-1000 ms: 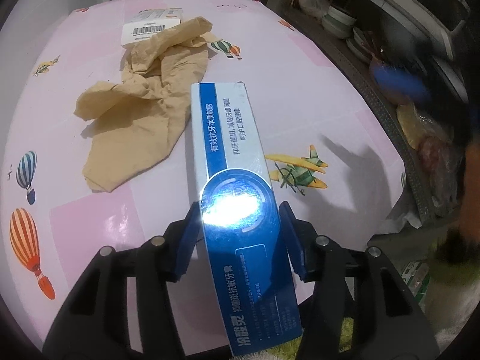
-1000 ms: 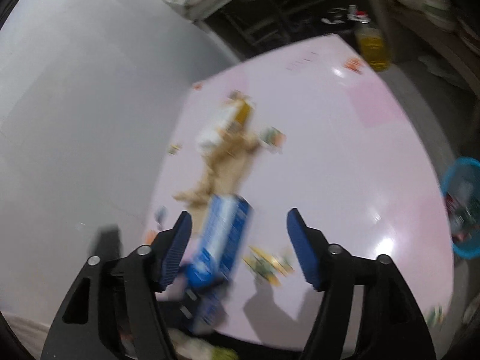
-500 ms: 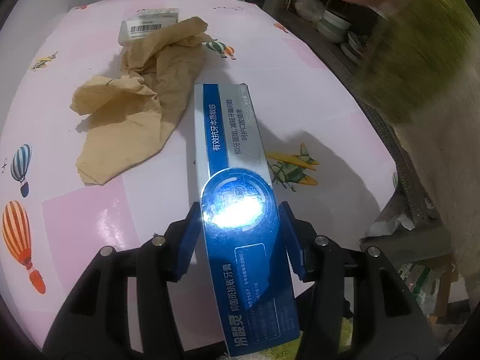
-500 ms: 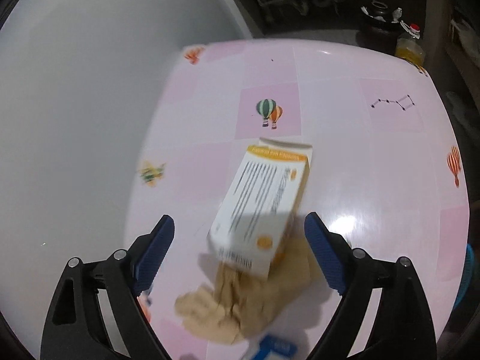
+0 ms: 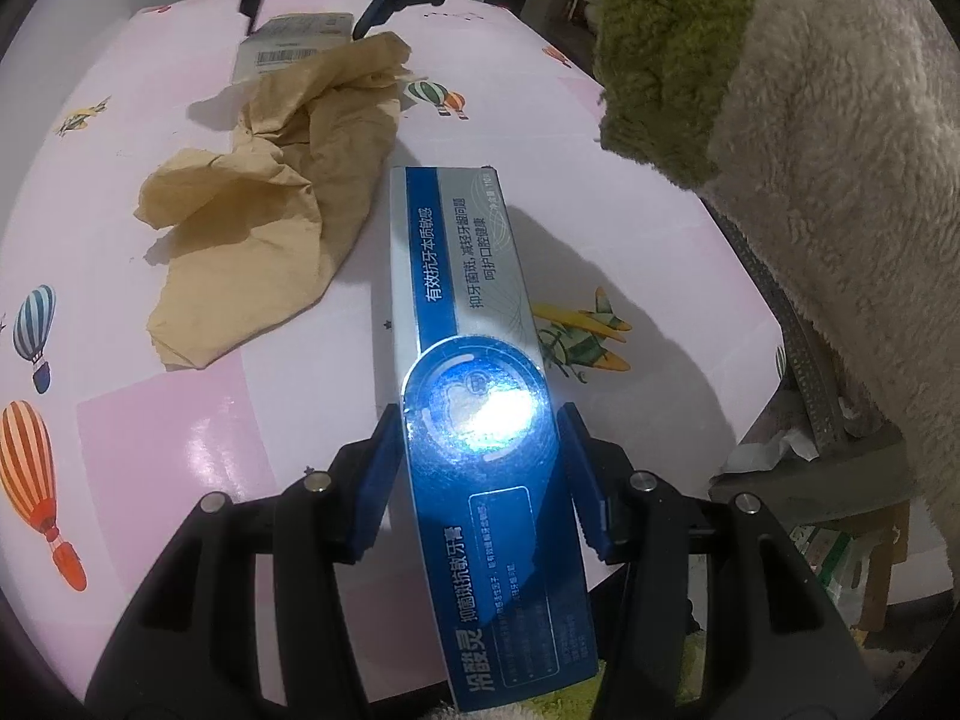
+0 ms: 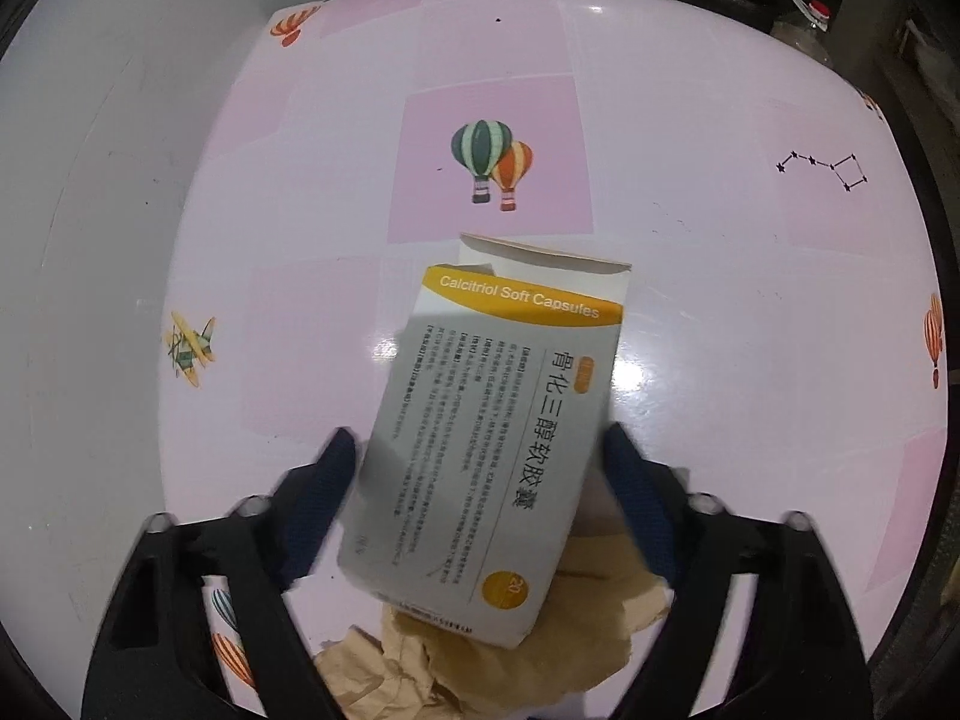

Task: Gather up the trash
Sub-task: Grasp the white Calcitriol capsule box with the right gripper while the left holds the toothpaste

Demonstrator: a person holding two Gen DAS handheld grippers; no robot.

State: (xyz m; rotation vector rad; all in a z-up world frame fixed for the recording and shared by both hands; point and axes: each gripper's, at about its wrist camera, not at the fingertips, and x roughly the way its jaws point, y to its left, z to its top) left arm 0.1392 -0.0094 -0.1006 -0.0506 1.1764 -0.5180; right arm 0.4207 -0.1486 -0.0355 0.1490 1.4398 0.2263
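From the left wrist view, the toothpaste box (image 5: 474, 420) ran off the frame at six o'clock, glare washing out its round emblem. At twelve o'clock the medicine box (image 5: 288, 48) lay partly under the crumpled brown paper (image 5: 276, 192). The right gripper (image 5: 312, 0) showed only fingertips there, and the fleece sleeve (image 5: 810, 180) blocked the two o'clock corner.
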